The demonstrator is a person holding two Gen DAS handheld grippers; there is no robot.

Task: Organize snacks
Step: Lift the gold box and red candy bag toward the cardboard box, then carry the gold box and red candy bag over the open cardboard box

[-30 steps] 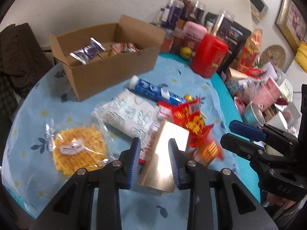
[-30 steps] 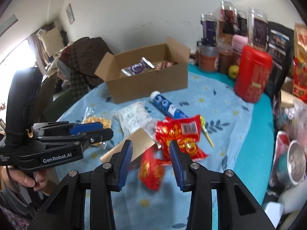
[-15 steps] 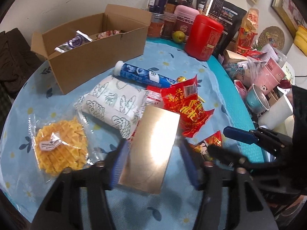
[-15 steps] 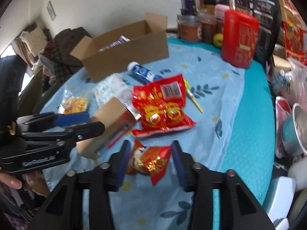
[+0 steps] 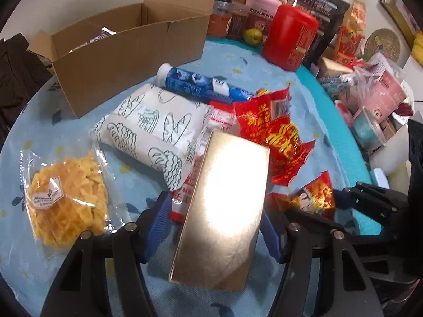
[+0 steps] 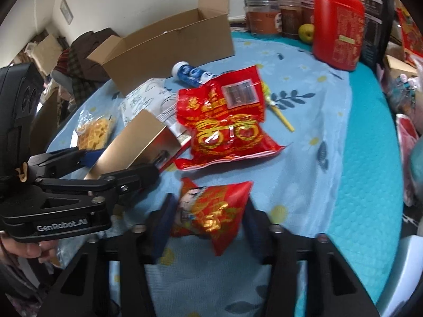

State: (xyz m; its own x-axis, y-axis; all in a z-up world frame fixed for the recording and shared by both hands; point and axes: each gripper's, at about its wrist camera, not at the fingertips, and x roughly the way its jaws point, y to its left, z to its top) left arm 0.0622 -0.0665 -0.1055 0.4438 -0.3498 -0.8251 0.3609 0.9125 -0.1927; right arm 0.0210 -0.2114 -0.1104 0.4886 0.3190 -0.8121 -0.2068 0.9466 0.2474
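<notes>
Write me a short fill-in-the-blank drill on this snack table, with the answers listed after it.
1. The left gripper straddles a ___ box.
2. The right gripper has a small ___ snack packet between its fingers.
3. The open carton is made of ___.
4. The blue tube lies ___ the carton.

Answers: gold; red; cardboard; outside

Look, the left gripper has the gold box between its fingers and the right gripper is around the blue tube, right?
Not quite. In the right wrist view the closing right gripper is around the small red snack packet, not the blue tube. The left gripper does straddle the gold box.
</notes>
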